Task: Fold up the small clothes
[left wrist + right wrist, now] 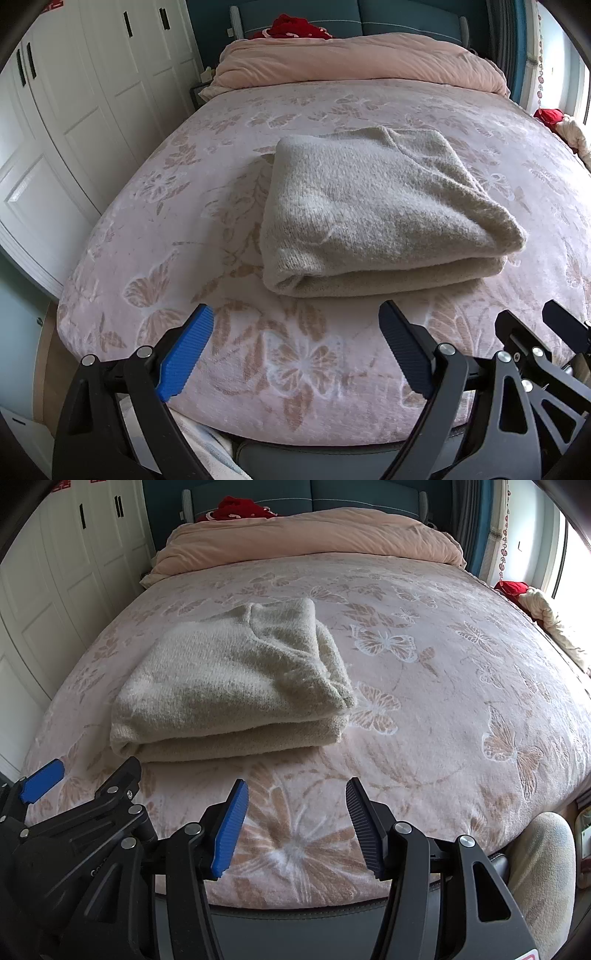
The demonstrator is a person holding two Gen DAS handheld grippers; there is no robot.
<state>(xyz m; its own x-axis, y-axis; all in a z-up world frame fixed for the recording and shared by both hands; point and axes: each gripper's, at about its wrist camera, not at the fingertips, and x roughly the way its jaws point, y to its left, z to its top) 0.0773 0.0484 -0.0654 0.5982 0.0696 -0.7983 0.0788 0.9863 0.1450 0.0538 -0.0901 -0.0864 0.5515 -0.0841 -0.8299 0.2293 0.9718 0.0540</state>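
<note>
Sweater (373, 206) lies folded, seemingly untouched, beyond both spread hand-held grippers.

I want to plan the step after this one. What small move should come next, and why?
Probably lift both grippers back and leave the sweater alone. It already lies folded in a neat stack on the bed, and the left gripper and the right gripper are open, empty and short of it. The right side looks slightly rumpled.
</note>
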